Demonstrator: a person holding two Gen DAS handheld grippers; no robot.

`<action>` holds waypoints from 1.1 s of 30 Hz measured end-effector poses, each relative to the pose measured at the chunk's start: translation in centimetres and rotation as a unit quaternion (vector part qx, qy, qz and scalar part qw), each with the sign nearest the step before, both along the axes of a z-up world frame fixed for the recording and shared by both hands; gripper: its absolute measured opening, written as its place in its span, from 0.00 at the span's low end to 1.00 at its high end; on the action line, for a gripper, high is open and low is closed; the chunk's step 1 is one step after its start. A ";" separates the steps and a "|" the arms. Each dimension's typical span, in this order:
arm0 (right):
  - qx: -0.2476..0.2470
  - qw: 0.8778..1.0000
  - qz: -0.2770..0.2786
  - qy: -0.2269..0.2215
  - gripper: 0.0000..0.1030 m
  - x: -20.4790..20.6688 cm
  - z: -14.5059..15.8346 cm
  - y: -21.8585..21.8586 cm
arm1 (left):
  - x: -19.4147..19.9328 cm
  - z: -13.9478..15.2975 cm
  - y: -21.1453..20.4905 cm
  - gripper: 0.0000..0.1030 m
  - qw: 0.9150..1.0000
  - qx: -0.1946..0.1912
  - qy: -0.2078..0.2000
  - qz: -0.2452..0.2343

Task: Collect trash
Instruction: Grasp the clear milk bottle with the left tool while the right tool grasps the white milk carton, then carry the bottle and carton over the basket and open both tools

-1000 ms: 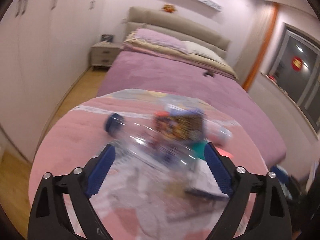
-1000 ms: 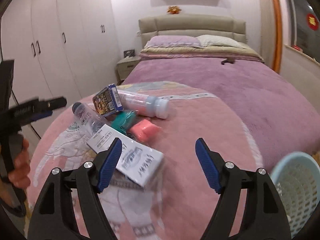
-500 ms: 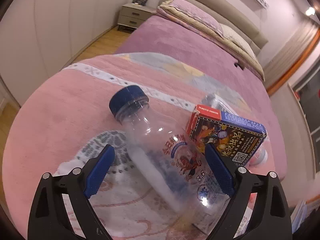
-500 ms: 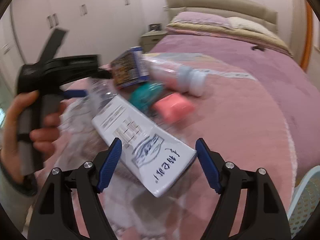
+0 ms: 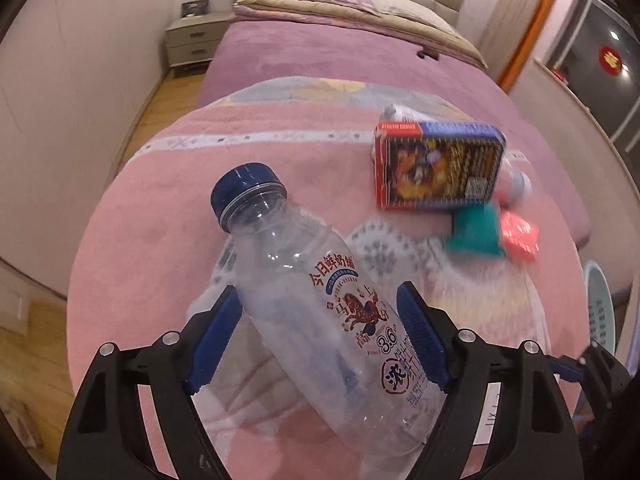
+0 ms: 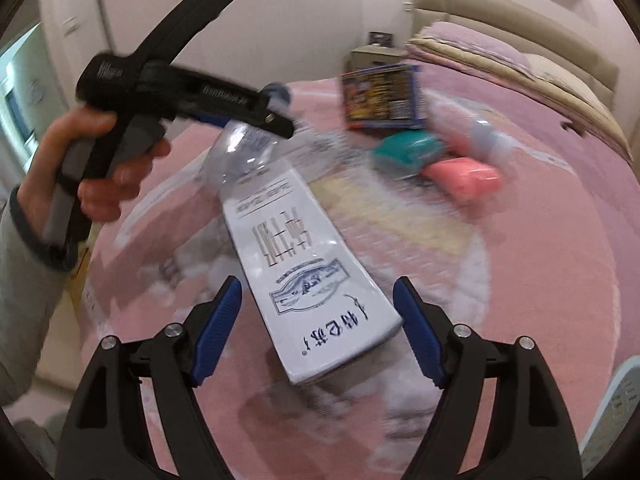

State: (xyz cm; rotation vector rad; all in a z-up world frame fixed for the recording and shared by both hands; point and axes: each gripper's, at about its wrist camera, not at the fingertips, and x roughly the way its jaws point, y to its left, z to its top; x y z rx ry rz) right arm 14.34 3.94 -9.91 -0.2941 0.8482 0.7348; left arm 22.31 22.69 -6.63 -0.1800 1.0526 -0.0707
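Bottle lies diagonally, cap pointing up-left.

Both wrist views close, angled down; share bottle.

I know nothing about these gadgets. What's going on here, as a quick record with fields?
place: pink blanket on a bed
left tongs: just been closing, clear bottle between the pads, grip uncertain
right tongs: open around white carton
other trash: patterned box, teal item, pink item
bin: pale basket at the edge
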 end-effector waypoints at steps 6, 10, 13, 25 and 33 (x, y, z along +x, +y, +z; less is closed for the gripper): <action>-0.024 0.998 -0.035 -0.048 0.62 -2.0 0.1 1.4 | -1.6 -0.9 0.6 0.80 1.000 -0.010 0.012 0.026; -0.047 0.994 -0.074 -0.066 0.53 -3.3 0.3 -0.1 | -2.2 -1.2 -0.5 0.70 0.999 0.019 0.003 0.039; -0.047 0.989 -0.124 -0.062 0.53 -3.7 0.6 -2.4 | -3.3 -1.2 -1.4 0.57 0.999 0.040 -0.007 0.030; -0.005 0.967 -0.253 -0.034 0.54 -5.9 0.3 -8.6 | -11.7 -1.7 -4.5 0.57 0.998 0.022 -0.031 -0.046; 0.013 0.967 -0.252 -0.028 0.70 -6.2 2.0 -8.3 | -13.5 -1.6 -5.6 0.71 0.998 0.029 -0.044 -0.026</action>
